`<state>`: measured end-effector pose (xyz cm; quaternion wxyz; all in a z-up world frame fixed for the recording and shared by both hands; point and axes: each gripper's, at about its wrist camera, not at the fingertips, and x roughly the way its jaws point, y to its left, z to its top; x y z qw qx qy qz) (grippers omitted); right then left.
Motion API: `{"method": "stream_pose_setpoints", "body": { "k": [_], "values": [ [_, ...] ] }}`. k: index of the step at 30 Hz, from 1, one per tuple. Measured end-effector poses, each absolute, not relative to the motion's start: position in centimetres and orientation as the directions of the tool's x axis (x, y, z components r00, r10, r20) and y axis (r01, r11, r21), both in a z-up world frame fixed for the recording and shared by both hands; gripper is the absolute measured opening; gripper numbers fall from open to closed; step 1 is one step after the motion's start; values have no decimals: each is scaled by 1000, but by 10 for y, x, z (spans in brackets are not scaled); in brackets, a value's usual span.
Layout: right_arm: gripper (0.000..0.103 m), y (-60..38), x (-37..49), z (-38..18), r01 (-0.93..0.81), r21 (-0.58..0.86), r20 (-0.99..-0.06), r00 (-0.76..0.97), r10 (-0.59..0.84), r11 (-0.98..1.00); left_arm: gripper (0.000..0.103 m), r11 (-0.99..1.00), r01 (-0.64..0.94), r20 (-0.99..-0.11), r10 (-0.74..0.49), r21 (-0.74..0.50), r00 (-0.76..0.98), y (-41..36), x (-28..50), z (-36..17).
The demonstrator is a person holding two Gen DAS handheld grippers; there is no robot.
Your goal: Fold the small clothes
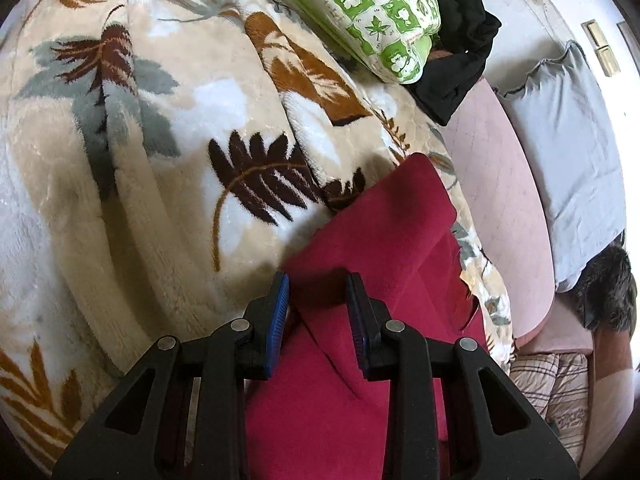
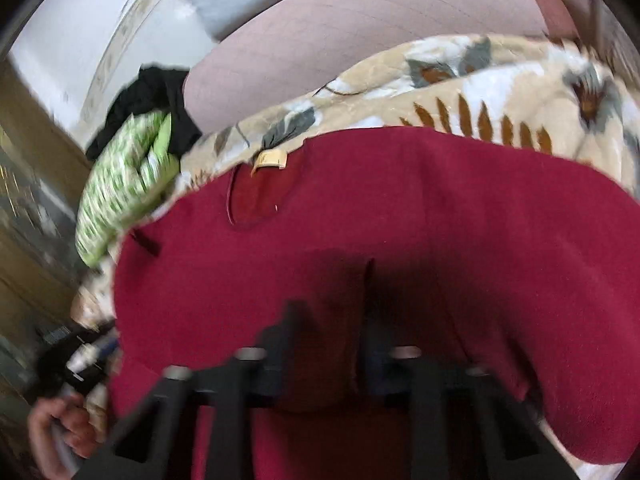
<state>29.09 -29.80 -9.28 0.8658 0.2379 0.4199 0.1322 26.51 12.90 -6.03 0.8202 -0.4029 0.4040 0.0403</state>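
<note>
Your red garment lies spread on the leaf-patterned blanket covering the bed, near the blanket's edge, beyond which a pink sheet shows. In the right wrist view the same red garment fills most of the frame, with its neck label at the far edge, so you are working from the hem end.

Your left gripper hovers over the cloth with its fingers spread; the blue pads stand apart, with red cloth visible between them but not clamped. A diagonal fold edge runs just below them. Your right gripper is blurred; a ridge of red fabric sits between its fingers, yet you cannot tell from this view whether they pinch it or merely straddle it.

You seem to be early in the fold, taking hold of the near edge. Next, close both sets of fingers on the top layer alone, not the plush blanket beneath, then lift evenly and carry the edge towards the label. The green patterned bundle and black clothing sit well apart, out of your path
</note>
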Motion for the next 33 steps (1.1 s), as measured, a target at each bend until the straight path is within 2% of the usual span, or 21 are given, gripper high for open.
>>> {"method": "stream_pose_setpoints", "body": {
  "k": [3, 8, 11, 13, 15, 17, 18, 21, 22, 24, 28, 30, 31, 33],
  "values": [
    [5, -295, 283, -79, -66, 472, -658, 637, 402, 879, 27, 676, -389, -693, -255, -626, 675, 129, 263, -60],
    [5, -316, 269, -68, 25, 418, -678, 674, 294, 908, 27, 692, -374, -683, -235, -617, 692, 126, 263, -53],
    [5, -321, 269, -75, 49, 377, -699, 670, 250, 925, 27, 731, -305, -657, -253, -610, 710, 114, 271, -43],
    [5, -322, 268, -85, 71, 348, -725, 653, 220, 935, 27, 778, -196, -624, -296, -597, 723, 98, 286, -32],
    [5, -323, 266, -86, 75, 348, -718, 662, 214, 935, 32, 838, -86, -607, -317, -540, 729, 80, 305, -21],
    [6, -325, 264, -86, 75, 356, -714, 665, 220, 931, 55, 855, -17, -605, -353, -519, 714, 69, 323, -23],
    [7, -325, 263, -86, 74, 361, -712, 666, 223, 930, 56, 847, 9, -608, -390, -532, 692, 66, 335, -30],
    [7, -328, 260, -88, 74, 377, -709, 665, 236, 923, 54, 824, -3, -659, -452, -567, 601, 65, 363, -67],
    [7, -327, 260, -89, 72, 374, -711, 663, 236, 925, 54, 838, 31, -647, -442, -544, 621, 63, 363, -65],
    [7, -324, 262, -89, 65, 359, -719, 655, 231, 931, 55, 877, 41, -689, -404, -479, 601, 54, 364, -58],
    [7, -322, 260, -79, 78, 324, -743, 638, 203, 943, 55, 857, 5, -665, -404, -516, 628, 60, 344, -44],
    [9, -324, 246, -61, 113, 317, -718, 678, 161, 942, 55, 852, 16, -648, -411, -524, 641, 61, 324, -35],
    [12, -330, 231, -48, 134, 327, -688, 713, 138, 936, 55, 857, 40, -642, -415, -514, 645, 57, 308, -29],
    [31, -345, 205, -31, 200, 345, -651, 754, 80, 917, 55, 863, 75, -644, -428, -500, 635, 51, 283, -23]
  ]
}}
